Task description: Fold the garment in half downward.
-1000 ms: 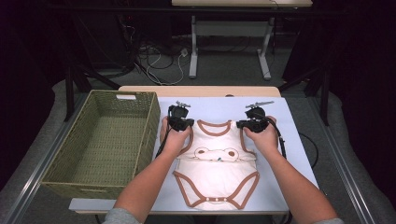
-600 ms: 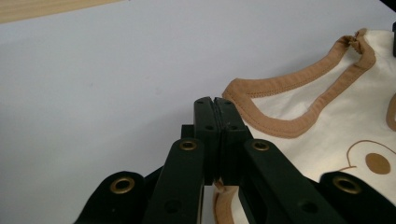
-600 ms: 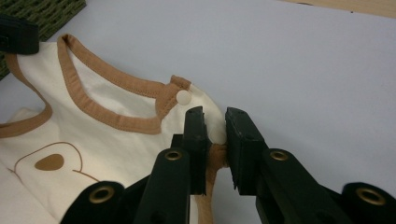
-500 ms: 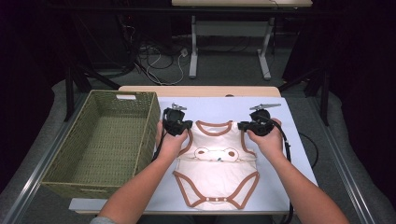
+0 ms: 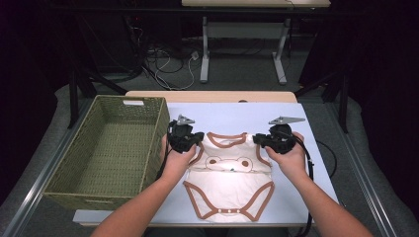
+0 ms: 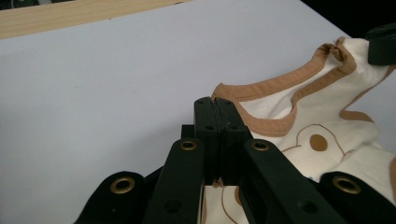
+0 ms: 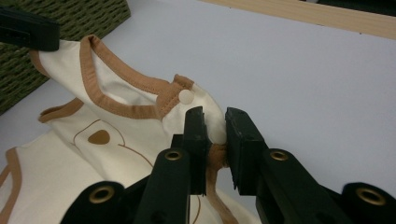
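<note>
Garment: the baby bodysuit lay front-up on the pale blue mat, cream with brown trim and a bear face on the chest, its snap end nearest the person.
Where it sat: just right of the woven basket, not touching it as far as the high view showed, with the top edge lifted off the mat.
Left gripper: the left gripper had its jaws pressed tight together on the shoulder at the basket side; in its own view the left gripper showed no gap at all, with the brown neckline running out from the tips.
Right gripper: the right gripper pinched the other shoulder; its own view showed the right gripper with a narrow gap packed with bunched cream cloth and brown trim, close by the white snap.
Step in hand: a two-point lift by the shoulders, probably the start of a fold or a carry to the basket.
Doing it well: both hands should rise level and together, so the neckline stays taut between them.
Watch point: the right bite looked shallow and close to the edge, so a sideways tug could slip the trim out.
Pace: slow and even, letting the lower half peel off the mat without dragging.
</note>
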`<state>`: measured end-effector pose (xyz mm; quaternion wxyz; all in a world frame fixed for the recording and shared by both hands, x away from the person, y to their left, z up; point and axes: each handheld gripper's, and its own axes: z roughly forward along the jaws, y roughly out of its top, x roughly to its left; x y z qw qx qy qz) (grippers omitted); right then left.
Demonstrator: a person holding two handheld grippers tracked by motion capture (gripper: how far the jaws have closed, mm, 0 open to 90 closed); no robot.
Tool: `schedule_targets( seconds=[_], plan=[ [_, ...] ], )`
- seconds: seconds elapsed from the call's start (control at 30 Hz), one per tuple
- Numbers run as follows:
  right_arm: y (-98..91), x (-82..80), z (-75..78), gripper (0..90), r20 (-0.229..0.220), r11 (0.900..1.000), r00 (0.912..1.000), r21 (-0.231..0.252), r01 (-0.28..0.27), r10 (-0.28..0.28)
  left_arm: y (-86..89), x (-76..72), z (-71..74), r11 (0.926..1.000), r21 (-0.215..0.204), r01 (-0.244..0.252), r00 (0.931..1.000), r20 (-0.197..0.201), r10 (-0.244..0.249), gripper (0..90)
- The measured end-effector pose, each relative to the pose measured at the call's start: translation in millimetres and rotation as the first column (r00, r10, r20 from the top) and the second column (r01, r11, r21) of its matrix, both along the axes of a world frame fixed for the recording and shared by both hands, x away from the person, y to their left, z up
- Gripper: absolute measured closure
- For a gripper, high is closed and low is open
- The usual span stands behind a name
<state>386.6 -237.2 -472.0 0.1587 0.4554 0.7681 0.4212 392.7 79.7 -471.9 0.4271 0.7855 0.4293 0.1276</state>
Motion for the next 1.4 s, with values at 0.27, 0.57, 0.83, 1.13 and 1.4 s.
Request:
schedule_targets(
  seconds=[0.27, 0.57, 0.83, 1.13, 1.4],
  plan=[
    [-8.5, -25.8, -0.7, 78.8, 0.021, 0.999, 0.9997, 0.042, -0.016, 0.015, 4.8, -26.7, -0.3, 0.9985, -0.041, 0.036, 0.999, 0.029, -0.034, 89.3],
    [-12.7, -54.2, -12.9, 78.7, 0.042, 0.9965, 0.9987, 0.078, -0.031, 0.028, 10.7, -51.5, -11.8, 0.9945, -0.074, 0.075, 0.997, 0.026, -0.073, 89.4],
    [-7.9, -79.6, -20.7, 78.7, 0.071, 0.9975, 0.9966, 0.054, -0.045, 0.041, 18.2, -70.8, -24.8, 0.9931, -0.078, 0.088, 0.9957, 0.035, -0.085, 89.4],
    [-8.4, -105.3, -26.9, 78.7, 0.05, 0.9966, 0.9974, 0.062, -0.055, 0.052, 20.6, -97.7, -36.7, 0.9903, -0.077, 0.115, 0.9921, 0.058, -0.111, 89.4],
    [-12.8, -125.3, -32.6, 78.7, 0.047, 0.9963, 0.9971, 0.059, -0.063, 0.06, 24.4, -123.4, -38.6, 0.9873, -0.053, 0.15, 0.9862, 0.079, -0.145, 89.4]
  ],
)
